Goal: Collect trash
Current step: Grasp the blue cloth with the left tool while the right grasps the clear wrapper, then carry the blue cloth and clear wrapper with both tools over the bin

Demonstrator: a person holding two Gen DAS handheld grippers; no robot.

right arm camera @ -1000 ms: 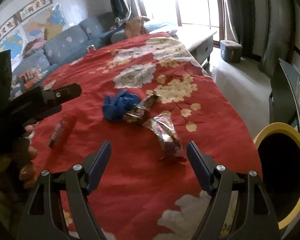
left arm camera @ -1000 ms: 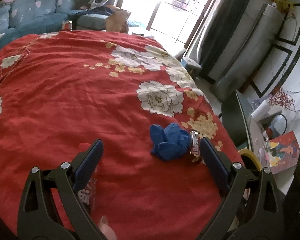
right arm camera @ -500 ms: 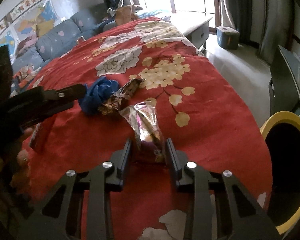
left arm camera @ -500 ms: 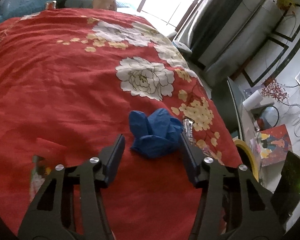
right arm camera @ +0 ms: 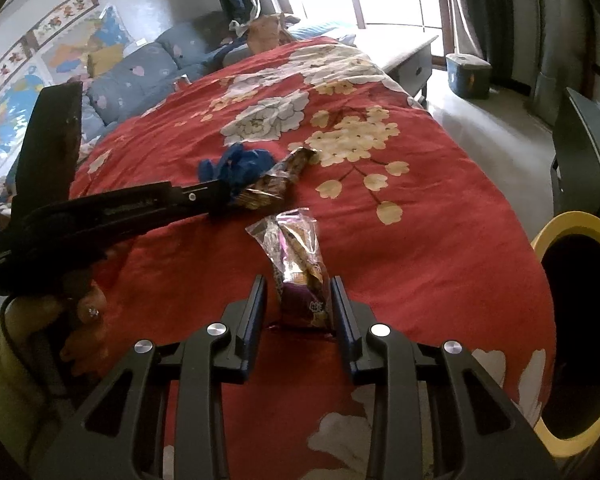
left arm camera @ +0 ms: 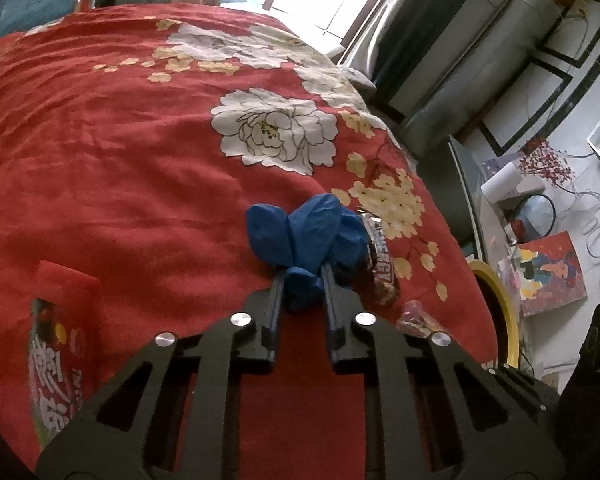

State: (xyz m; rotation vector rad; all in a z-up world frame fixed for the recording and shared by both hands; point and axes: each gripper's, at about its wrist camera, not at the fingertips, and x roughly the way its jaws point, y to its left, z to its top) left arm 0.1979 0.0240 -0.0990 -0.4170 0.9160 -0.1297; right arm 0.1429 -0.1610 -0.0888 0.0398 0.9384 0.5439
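My left gripper (left arm camera: pixel 300 280) had its jaws drawn narrow and clamped on the near end of the crumpled blue glove (left arm camera: pixel 304 236), which bulged out ahead of the fingertips and lay on the red floral cloth (left arm camera: pixel 120 152) covering the worktop. Just right of the glove, touching it, lay a brown candy bar wrapper (left arm camera: pixel 380 264). Left of my left gripper, apart from it, lay a flat red snack packet (left arm camera: pixel 56 344).

My right gripper (right arm camera: pixel 299 292) had its jaws narrowed on the near end of a clear, purple-printed snack wrapper (right arm camera: pixel 296 256); both inner faces appeared to touch its sides. The wrapper extended away from the jaws along the cloth (right arm camera: pixel 420 208). Beyond it lay the brown candy bar wrapper (right arm camera: pixel 276 180), and the blue glove (right arm camera: pixel 240 164) sat at the tip of my left gripper (right arm camera: pixel 216 194), which entered from the left with my left hand (right arm camera: pixel 76 308) below it.

At the right edge of the worktop stood a yellow-rimmed bin (right arm camera: pixel 564 228) with a dark interior, its mouth tilted toward the right wrist view. A blue sofa (right arm camera: pixel 148 68) stood beyond the far end of the worktop.
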